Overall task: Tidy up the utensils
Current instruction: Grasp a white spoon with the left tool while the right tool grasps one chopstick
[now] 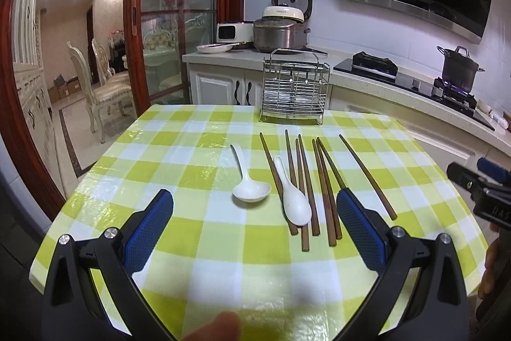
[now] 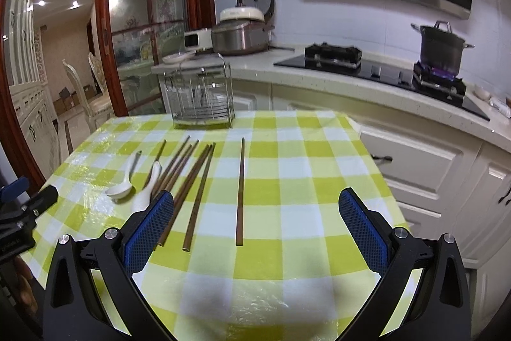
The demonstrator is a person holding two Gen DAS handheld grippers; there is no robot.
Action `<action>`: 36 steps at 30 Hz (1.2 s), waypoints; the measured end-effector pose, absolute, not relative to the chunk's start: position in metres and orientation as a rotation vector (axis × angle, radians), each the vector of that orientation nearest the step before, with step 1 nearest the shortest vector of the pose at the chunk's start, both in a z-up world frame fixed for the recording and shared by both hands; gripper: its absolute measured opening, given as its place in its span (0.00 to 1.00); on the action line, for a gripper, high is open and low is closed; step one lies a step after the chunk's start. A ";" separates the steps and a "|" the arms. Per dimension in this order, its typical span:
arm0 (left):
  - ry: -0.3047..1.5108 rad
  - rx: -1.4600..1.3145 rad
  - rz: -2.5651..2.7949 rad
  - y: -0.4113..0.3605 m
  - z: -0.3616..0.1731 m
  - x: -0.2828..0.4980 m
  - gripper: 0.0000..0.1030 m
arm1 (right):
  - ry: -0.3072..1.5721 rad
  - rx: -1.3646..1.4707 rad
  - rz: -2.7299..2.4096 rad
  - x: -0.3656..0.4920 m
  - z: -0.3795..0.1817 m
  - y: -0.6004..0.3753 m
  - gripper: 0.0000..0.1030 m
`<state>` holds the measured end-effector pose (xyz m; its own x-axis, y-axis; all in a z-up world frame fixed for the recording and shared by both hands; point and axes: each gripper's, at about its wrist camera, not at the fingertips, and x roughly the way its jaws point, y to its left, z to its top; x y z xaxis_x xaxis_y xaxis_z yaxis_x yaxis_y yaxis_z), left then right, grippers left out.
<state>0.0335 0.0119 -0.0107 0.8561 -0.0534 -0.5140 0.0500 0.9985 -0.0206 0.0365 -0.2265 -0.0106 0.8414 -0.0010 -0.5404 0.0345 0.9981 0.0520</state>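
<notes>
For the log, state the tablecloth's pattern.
Yellow-green and white checked plastic tablecloth; the right wrist view shows it best.

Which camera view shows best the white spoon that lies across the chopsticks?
The left wrist view. There the white spoon shows whole, from above, with its bowl resting on the chopsticks. In the right wrist view the same spoon is seen at a low angle, its bowl partly behind the right gripper's finger.

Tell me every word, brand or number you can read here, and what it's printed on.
Rice cooker lid: a small brand mark, too blurred to read.
Right gripper body in the left wrist view: raised characters, cut off and unreadable.
Left gripper body in the right wrist view: faint print, too small.
Nothing else carries text.
</notes>
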 end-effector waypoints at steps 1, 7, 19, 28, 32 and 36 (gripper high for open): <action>0.537 -0.011 -0.057 0.014 -0.011 0.038 0.96 | 0.592 0.052 -0.017 0.045 -0.014 -0.226 0.94; 0.597 0.011 -0.065 0.019 -0.022 0.075 0.96 | 0.684 0.049 0.011 0.084 -0.030 -0.221 0.94; 0.794 -0.016 -0.056 0.043 -0.053 0.180 0.96 | 0.827 0.091 0.046 0.170 -0.059 -0.223 0.94; 0.940 -0.038 -0.116 0.044 -0.082 0.253 0.74 | 0.921 0.078 0.051 0.230 -0.082 -0.219 0.83; 0.978 -0.041 -0.128 0.043 -0.095 0.273 0.67 | 0.970 0.063 0.034 0.251 -0.094 -0.219 0.73; 1.001 -0.033 -0.143 0.040 -0.101 0.285 0.58 | 0.998 0.040 0.038 0.264 -0.103 -0.216 0.68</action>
